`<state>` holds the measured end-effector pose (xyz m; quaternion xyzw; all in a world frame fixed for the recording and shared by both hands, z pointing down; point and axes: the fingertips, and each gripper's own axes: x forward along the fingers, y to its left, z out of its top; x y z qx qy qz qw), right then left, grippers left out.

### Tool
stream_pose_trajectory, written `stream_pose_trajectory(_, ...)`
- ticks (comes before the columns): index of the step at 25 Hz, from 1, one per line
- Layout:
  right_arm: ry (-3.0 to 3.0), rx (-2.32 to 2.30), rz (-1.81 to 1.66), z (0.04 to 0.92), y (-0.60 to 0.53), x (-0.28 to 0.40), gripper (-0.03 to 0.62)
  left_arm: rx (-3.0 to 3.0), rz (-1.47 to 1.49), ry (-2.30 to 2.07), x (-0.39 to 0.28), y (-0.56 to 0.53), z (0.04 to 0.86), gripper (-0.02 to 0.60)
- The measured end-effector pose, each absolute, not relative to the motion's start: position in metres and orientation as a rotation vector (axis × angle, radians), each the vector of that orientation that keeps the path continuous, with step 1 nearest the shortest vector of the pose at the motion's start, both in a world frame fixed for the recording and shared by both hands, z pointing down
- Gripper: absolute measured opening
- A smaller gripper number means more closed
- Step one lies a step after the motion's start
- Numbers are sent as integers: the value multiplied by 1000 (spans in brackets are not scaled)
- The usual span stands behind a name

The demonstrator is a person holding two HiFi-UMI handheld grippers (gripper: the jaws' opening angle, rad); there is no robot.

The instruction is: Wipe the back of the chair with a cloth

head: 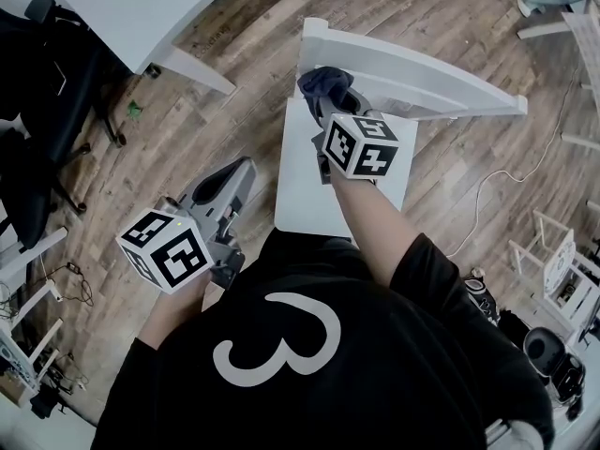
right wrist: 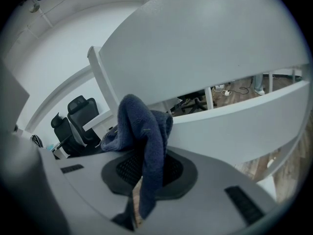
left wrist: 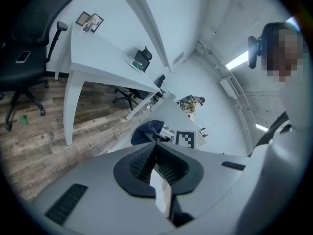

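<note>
My right gripper [head: 330, 101] has its jaws clenched on the dark blue cloth [head: 317, 81], which is pressed on the top edge of the white chair back [head: 422, 75], near its left end. My left gripper [head: 236, 174] has its jaws closed together with nothing between them, beside the left edge of the seat [head: 305, 195].

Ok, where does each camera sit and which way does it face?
Head view: worn on the head, facing steeply down at the chair; shows the torso, arms, left hand-held gripper and right hand-held gripper.
Left gripper view: on the left hand-held gripper, jaws shut, empty, facing a table; the person's head shows at right.
Right gripper view: on the right hand-held gripper, shut on the cloth, facing the chair back close up; no body shows.
All three show the cloth.
</note>
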<state>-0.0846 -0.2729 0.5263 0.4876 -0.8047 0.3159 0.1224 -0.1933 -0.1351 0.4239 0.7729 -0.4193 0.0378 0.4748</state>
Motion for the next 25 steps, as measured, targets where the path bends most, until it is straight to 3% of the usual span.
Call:
stream_pose_trajectory(11, -2321, 1478, 918, 528, -270, -52, 52, 1895, 119, -1015, -176, -131, 423, 14)
stream_pose_trajectory(25, -2221, 1624, 958, 532, -263, 54, 52, 1935, 169, -934, -105, -130, 424, 14)
